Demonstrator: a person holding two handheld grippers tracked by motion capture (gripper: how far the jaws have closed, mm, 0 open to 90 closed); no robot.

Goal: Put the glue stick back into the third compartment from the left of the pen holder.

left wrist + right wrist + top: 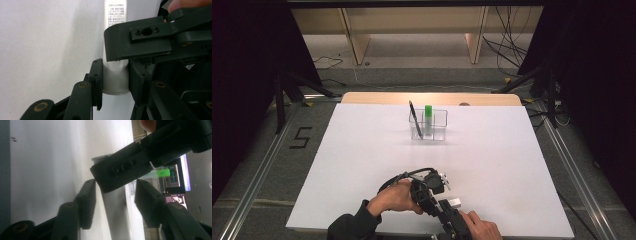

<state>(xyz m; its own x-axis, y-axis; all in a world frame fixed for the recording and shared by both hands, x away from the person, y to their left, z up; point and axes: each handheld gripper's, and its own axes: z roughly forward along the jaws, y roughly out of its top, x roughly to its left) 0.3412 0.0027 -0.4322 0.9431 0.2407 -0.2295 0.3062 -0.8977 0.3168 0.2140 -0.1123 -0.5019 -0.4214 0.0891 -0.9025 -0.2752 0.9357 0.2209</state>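
Observation:
A white glue stick [115, 15] with printed text lies level above the white sheet, near the table's front edge [454, 202]. My left gripper [115, 75] is shut on its grey-white end, one pad on each side. In the high view the left gripper [428, 192] comes in from the left hand. My right gripper [115, 195] straddles the same tube [116, 215], with a narrow gap at each pad, so it stands open. From the front the right gripper [451, 212] crosses the left one. One jaw of each gripper cuts across the other's view and hides the tube's middle.
A clear plastic organiser box [439, 131] stands at the back centre of the white sheet [362, 165], holding a green-capped stick [428, 112] and a black pen [414, 117]. Table legs and cables lie beyond the far edge.

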